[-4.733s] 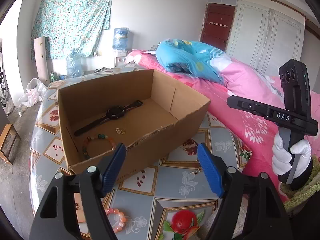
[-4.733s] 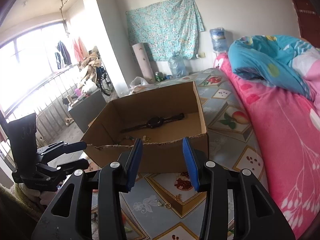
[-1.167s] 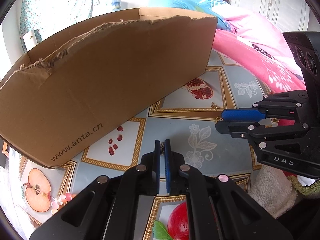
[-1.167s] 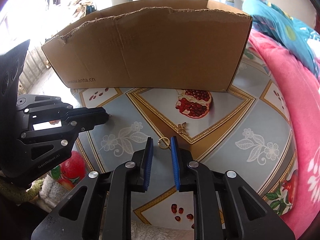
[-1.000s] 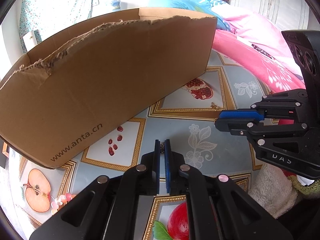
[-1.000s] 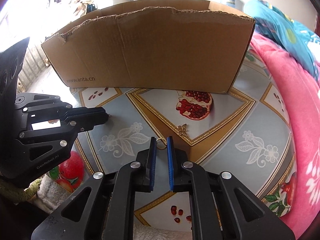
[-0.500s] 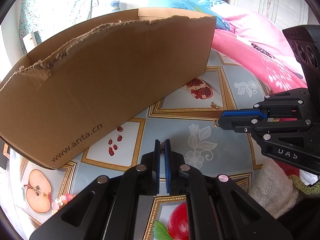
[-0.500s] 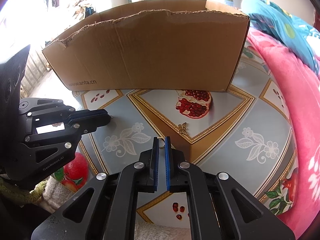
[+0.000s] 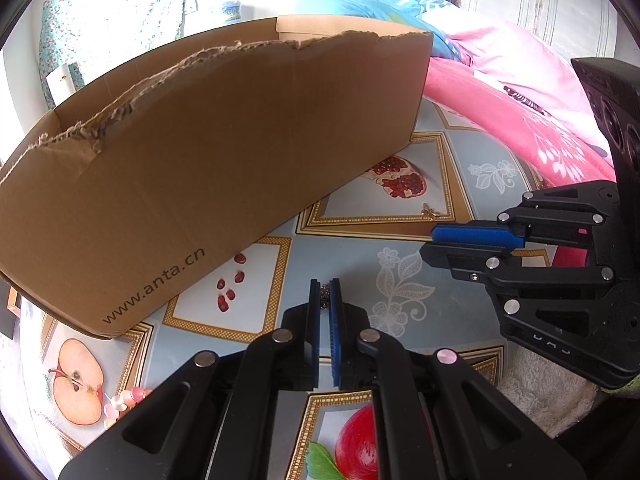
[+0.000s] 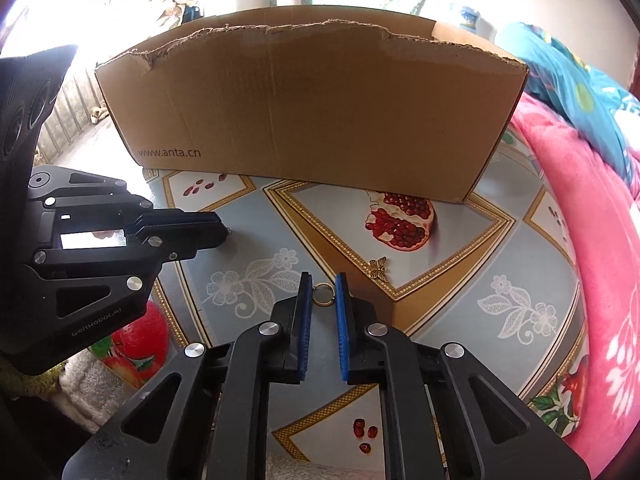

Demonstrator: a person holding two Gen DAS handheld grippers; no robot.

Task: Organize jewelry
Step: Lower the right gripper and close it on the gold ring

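Observation:
A brown cardboard box [image 9: 224, 152] stands on the patterned table; it also shows in the right wrist view [image 10: 312, 112]. My left gripper [image 9: 325, 300] is shut on a small dark-gold jewelry piece [image 9: 325, 299] low over the table; it also shows at the left of the right wrist view [image 10: 218, 232]. My right gripper [image 10: 323, 294] holds a gold ring [image 10: 323, 294] between its blue pads, with the jaws narrowly apart and the ring spanning the gap. It also shows at the right of the left wrist view [image 9: 430, 242]. A gold butterfly charm [image 10: 378, 269] lies just ahead on the table.
A pink bead bracelet [image 9: 120, 400] lies at the table's near left. A pink blanket [image 10: 592, 208] and blue pillow [image 10: 580, 88] lie on the bed to the right. White towel [image 9: 536, 392] lies under the right gripper.
Over the last second my right gripper closed around the gold ring, then its jaws widened slightly. The left gripper stayed shut and barely moved.

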